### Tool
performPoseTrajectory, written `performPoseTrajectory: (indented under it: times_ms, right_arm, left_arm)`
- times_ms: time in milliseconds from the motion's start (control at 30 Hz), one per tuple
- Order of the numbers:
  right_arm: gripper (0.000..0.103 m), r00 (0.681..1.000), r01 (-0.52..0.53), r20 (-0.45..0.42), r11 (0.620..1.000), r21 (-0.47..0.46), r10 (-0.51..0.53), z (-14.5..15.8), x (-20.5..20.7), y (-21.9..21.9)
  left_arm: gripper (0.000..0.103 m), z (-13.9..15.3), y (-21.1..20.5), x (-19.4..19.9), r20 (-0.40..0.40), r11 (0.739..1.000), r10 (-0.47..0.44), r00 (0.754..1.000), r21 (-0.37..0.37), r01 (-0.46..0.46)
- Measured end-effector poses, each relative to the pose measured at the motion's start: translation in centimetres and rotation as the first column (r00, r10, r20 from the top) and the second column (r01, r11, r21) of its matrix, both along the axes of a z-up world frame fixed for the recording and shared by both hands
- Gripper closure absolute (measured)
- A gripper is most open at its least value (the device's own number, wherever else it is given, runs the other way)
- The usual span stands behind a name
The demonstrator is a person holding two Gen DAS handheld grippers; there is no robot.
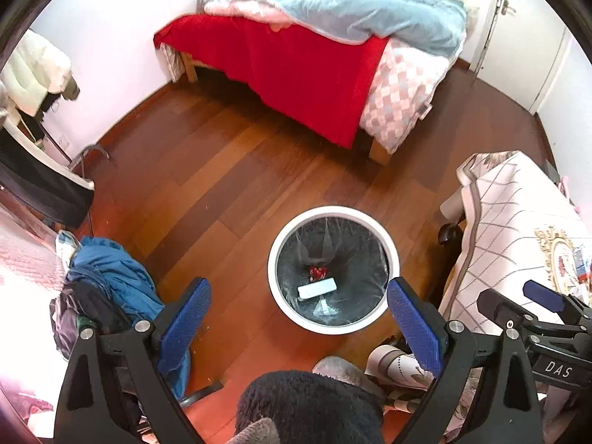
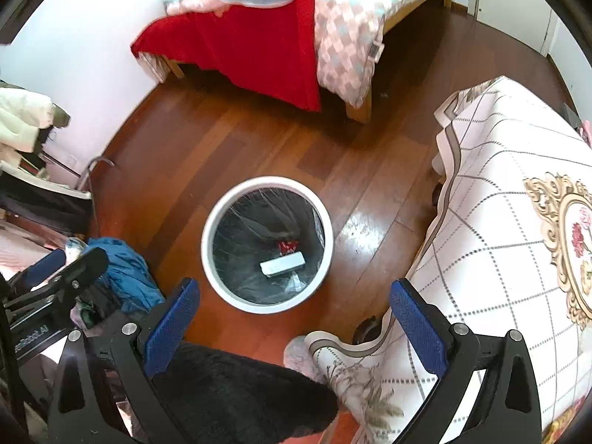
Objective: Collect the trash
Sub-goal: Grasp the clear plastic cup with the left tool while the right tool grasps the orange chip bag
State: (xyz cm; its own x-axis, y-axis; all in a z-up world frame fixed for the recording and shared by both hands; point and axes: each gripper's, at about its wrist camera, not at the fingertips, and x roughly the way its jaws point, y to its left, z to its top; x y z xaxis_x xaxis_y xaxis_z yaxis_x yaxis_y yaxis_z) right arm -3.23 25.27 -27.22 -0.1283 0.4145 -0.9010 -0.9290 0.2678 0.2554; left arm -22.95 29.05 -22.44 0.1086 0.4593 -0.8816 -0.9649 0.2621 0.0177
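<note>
On the wooden floor point(image 1: 229, 170) the lined bin point(image 1: 392, 244) already holds a white box point(image 1: 317, 290), so both empty, wide-open grippers, left gripper point(image 1: 298, 309) and right gripper point(image 2: 294, 312), should turn toward the bench point(image 2: 518, 244) for more.

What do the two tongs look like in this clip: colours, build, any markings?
Both the left tongs and the right tongs have black angular frames with silver round bolts at the joints and blue textured pads on the fingers. Seen from the left wrist view, the right tongs' body carries white lettering "DAS"; from the right wrist view, the left tongs' body shows partly legible white lettering. No cables or sleeves show.
</note>
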Motion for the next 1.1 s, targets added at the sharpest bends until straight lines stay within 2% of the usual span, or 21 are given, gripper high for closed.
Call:
performPoseTrajectory:
  times_ms: [267, 367, 500, 567, 633, 733, 767, 833, 867, 900, 933, 967, 1033, 1100]
  right_arm:
    - [0.0, 0.991, 0.061, -0.124, 0.99, 0.129, -0.045, 5.4, 1.9, -5.8]
    - [0.0, 0.98, 0.123, -0.172, 0.979, 0.162, -0.095, 7.1, 4.2, -10.1]
    - [0.0, 0.96, 0.232, -0.195, 0.962, 0.147, -0.202, 7.5, 8.4, -16.7]
    - [0.0, 0.94, 0.313, -0.179, 0.944, 0.106, -0.291, 6.7, 11.2, -21.0]
    - [0.0, 0.917, 0.383, -0.148, 0.921, 0.066, -0.371, 5.7, 13.7, -24.4]
    - [0.0, 0.842, 0.531, -0.085, 0.846, -0.043, -0.533, 2.9, 18.4, -31.1]
    - [0.0, 0.785, 0.608, -0.079, 0.789, -0.083, -0.614, 1.4, 20.5, -34.2]
    - [0.0, 0.698, 0.702, -0.078, 0.702, -0.124, -0.712, -0.6, 23.3, -38.3]
    - [0.0, 0.622, 0.763, -0.082, 0.627, -0.158, -0.778, -2.3, 25.0, -41.2]
    - [0.0, 0.57, 0.798, -0.097, 0.578, -0.171, -0.816, -3.5, 26.2, -43.0]
    - [0.0, 0.539, 0.815, -0.107, 0.55, -0.182, -0.835, -4.3, 26.7, -44.0]
    - [0.0, 0.491, 0.838, -0.135, 0.509, -0.196, -0.861, -5.6, 27.5, -45.4]
    - [0.0, 0.453, 0.856, -0.161, 0.479, -0.195, -0.877, -7.1, 28.1, -46.6]
    - [0.003, 0.444, 0.872, -0.149, 0.465, -0.153, -0.883, -7.3, 28.1, -46.7]
  left_arm:
    - [0.006, 5.8, -4.8, 1.6, -0.008, 0.991, -0.037, 0.999, 0.126, 0.038]
    - [0.006, 6.5, -7.3, 3.5, 0.018, 0.988, -0.079, 0.997, 0.135, 0.075]
    - [0.006, 5.4, -11.1, 8.0, 0.025, 0.978, -0.177, 0.984, 0.119, 0.173]
    - [0.006, 3.5, -13.2, 11.5, 0.021, 0.967, -0.247, 0.969, 0.072, 0.245]
    - [0.006, 0.8, -15.4, 15.5, 0.014, 0.945, -0.326, 0.945, 0.012, 0.326]
    - [0.006, -2.3, -18.8, 20.6, -0.014, 0.906, -0.422, 0.907, -0.046, 0.421]
    - [0.006, -3.7, -19.9, 22.3, -0.028, 0.889, -0.454, 0.891, -0.076, 0.451]
    - [0.006, -5.9, -21.5, 24.9, -0.044, 0.862, -0.501, 0.865, -0.121, 0.493]
    - [0.006, -7.0, -22.3, 26.2, -0.06, 0.849, -0.52, 0.852, -0.141, 0.509]
    - [0.006, -8.1, -22.9, 27.4, -0.07, 0.835, -0.541, 0.838, -0.162, 0.525]
    - [0.006, -8.8, -23.3, 28.4, -0.081, 0.827, -0.553, 0.829, -0.177, 0.534]
    - [0.006, -9.3, -23.9, 29.0, -0.091, 0.822, -0.561, 0.823, -0.184, 0.54]
    - [0.006, -10.2, -24.4, 30.0, -0.106, 0.81, -0.578, 0.809, -0.198, 0.552]
    - [0.006, -10.6, -24.8, 30.8, -0.121, 0.802, -0.59, 0.798, -0.204, 0.562]
